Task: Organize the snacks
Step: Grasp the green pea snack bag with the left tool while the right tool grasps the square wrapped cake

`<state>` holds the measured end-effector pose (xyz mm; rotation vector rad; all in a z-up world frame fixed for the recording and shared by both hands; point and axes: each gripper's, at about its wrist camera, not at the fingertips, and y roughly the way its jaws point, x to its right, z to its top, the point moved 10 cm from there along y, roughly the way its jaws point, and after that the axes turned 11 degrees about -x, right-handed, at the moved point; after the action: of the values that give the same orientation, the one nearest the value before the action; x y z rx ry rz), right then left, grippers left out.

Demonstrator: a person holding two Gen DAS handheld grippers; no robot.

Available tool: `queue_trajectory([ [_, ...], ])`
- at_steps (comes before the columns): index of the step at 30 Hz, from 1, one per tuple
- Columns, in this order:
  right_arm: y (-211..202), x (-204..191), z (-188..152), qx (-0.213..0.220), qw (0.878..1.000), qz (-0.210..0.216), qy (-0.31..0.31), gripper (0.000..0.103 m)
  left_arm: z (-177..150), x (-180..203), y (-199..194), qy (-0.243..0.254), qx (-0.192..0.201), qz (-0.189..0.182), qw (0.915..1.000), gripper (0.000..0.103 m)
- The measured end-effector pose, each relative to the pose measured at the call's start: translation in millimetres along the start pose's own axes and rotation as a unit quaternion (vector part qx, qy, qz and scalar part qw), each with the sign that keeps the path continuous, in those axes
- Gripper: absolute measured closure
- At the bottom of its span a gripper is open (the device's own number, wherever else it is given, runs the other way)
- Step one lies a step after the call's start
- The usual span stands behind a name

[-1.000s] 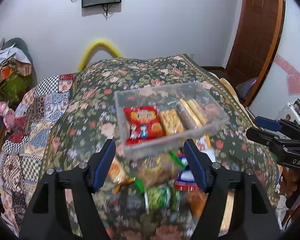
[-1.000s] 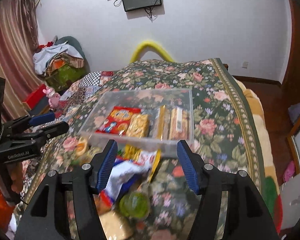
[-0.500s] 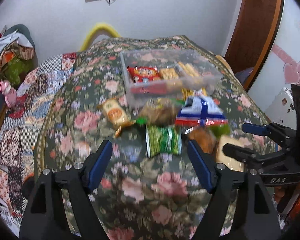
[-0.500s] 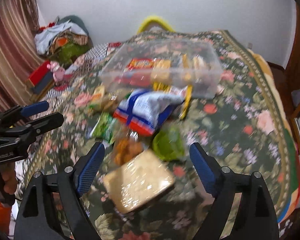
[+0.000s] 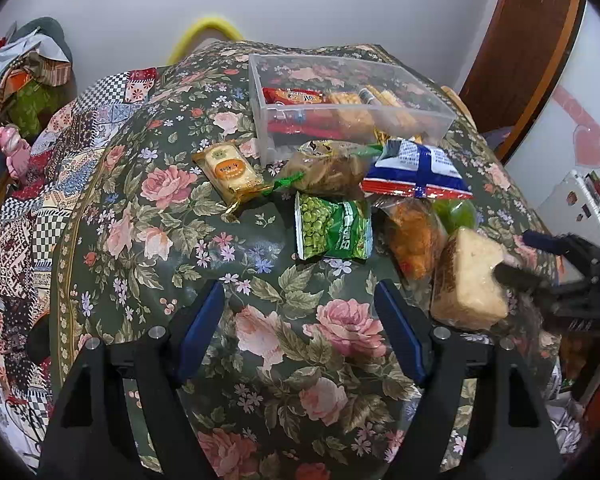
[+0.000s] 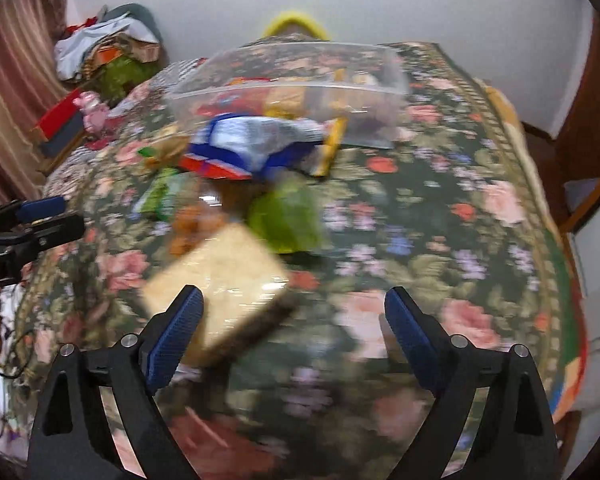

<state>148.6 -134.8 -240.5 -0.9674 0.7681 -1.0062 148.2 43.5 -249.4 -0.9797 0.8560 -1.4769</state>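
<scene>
1. Green pea packet (image 5: 332, 226): print too small to read; lies near clear bin (image 5: 440, 114), which sits farther off than a sec ago.
2. Left gripper (image 5: 300, 328) and right gripper (image 6: 294, 330): jaws just widened, both spread, empty.

Both tongs tilt downward, left tongs (image 5: 300, 328) open and empty, right tongs (image 6: 294, 330) just opened wider

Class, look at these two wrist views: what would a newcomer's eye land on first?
A heap of snack packets on the flowered bedspread, with a green pea packet nearest the open left gripper. Behind the heap stands a clear plastic box already holding snacks. A pale wrapped block lies just ahead of the open right gripper.
</scene>
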Motion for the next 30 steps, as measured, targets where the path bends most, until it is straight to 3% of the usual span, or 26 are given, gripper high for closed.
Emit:
queue_trajectory([
  [4,-4.5,9.8,3.4,-0.006,0.999,0.027,0.037,0.012,-2.0,3.8,3.3,0.002,-0.002,-0.002,1.0,0.026],
  [8,-4.5,-19.0,15.2,0.003,0.998,0.06,0.029,0.012,-5.4,4.6,5.0,0.001,-0.004,-0.002,1.0,0.026],
  [15,31.9,-56.7,16.0,-0.028,0.999,0.041,-0.013,0.012,-7.9,-3.5,6.2,-0.007,-0.007,-0.005,0.9999,0.026],
  [19,31.7,-47.3,6.2,-0.036,0.998,0.043,-0.015,0.012,-1.8,-3.6,16.1,-0.011,-0.015,-0.011,0.9998,0.026],
  [26,14.3,-7.6,-6.0,-0.03,0.999,0.009,-0.013,0.013,14.8,8.7,40.9,-0.006,-0.029,-0.023,0.9993,0.026],
  [30,10.7,10.3,-6.3,-0.027,0.999,0.024,0.013,0.013,23.7,14.7,54.7,-0.003,-0.039,-0.028,0.9988,0.026],
])
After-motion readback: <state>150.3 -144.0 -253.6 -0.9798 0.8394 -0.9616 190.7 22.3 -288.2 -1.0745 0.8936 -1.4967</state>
